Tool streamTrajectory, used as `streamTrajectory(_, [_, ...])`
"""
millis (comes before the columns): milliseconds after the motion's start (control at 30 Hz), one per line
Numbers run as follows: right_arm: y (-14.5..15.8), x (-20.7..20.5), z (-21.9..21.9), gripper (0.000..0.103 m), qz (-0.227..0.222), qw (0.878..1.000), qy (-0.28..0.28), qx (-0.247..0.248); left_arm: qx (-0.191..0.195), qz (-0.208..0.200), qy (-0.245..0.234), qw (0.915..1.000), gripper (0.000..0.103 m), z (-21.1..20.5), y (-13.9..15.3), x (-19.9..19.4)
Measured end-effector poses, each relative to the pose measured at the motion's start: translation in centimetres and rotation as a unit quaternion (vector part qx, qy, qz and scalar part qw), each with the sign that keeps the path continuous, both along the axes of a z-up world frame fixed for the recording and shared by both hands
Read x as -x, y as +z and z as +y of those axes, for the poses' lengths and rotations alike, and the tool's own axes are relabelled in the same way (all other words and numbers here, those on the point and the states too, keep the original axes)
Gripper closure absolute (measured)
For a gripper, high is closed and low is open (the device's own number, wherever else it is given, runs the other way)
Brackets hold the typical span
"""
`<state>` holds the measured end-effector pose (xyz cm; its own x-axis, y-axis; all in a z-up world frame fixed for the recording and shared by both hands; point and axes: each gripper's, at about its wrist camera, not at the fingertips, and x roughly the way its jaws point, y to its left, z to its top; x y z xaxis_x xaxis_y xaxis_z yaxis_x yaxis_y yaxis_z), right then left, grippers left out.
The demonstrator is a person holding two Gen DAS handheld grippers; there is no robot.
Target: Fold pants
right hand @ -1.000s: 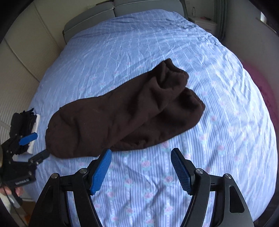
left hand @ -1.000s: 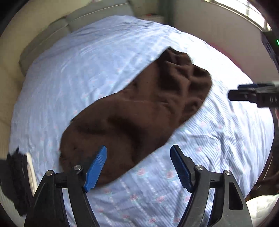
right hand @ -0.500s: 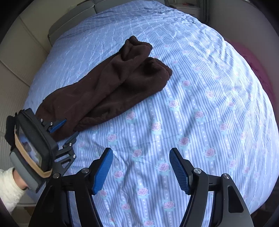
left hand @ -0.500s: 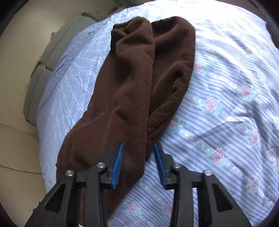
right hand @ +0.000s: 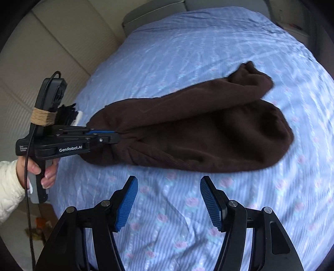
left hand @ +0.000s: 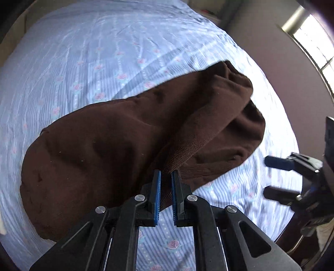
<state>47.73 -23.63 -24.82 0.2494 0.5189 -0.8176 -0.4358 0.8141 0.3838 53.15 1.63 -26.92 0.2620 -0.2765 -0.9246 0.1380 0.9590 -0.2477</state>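
Observation:
Dark brown pants lie folded lengthwise on a blue flowered bedsheet. My left gripper is shut on the ribbed waistband edge of the pants at their near end. In the right wrist view the left gripper pinches the bunched left end of the pants. My right gripper is open and empty, over the sheet just in front of the pants. It also shows at the right edge of the left wrist view, beside the leg ends.
A beige padded headboard and grey pillows stand at the bed's far side. A small black and white item lies at the bed's left edge. A window is at the upper right.
My left gripper has gone from open to closed on the pants' waistband edge. My right gripper stayed open and moved nearer the pants.

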Motion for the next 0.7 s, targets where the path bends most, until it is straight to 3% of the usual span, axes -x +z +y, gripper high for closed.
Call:
streamTrajectory(100, [-0.8, -2.3, 3.7, 0.040, 0.002, 0.998, 0.059, -0.009, 0.017, 0.005, 0.030, 0.9994, 0.093, 1.7, 0.1, 0.3])
streamTrajectory(133, [-1.2, -3.1, 4.8, 0.040, 0.007, 0.997, 0.078, -0.014, 0.000, -0.001, 0.041, 0.9992, 0.101, 2.2, 0.1, 0.5])
streamTrajectory(200, [-2.0, -4.4, 6.9, 0.040, 0.023, 0.994, 0.108, -0.025, -0.028, -0.018, 0.063, 0.9975, 0.101, 3.7, 0.6, 0.2])
streamTrajectory(267, [-2.6, -5.1, 8.9, 0.040, 0.040, 0.988, 0.141, -0.039, 0.001, 0.003, 0.099, 0.9951, 0.101, 6.1, 0.3, 0.3])
streamTrajectory(333, [-3.7, -5.7, 10.8, 0.040, 0.054, 0.983, 0.174, -0.036, 0.001, 0.007, 0.108, 0.9942, 0.101, 7.2, 0.5, 0.7])
streamTrajectory(400, [-4.8, -6.3, 11.8, 0.040, 0.076, 0.981, 0.178, -0.003, -0.021, -0.011, 0.067, 0.9975, 0.097, 6.3, 1.7, 2.0])
streamTrajectory(533, [-2.7, -4.5, 9.1, 0.040, 0.060, 0.987, 0.139, -0.054, -0.035, -0.033, -0.033, 0.9983, 0.073, 2.5, 2.8, 4.3])
streamTrajectory(700, [-1.2, -1.8, 5.7, 0.040, 0.057, 0.993, 0.100, -0.023, -0.061, -0.047, -0.145, 0.9864, 0.073, -4.0, 1.8, 5.1])
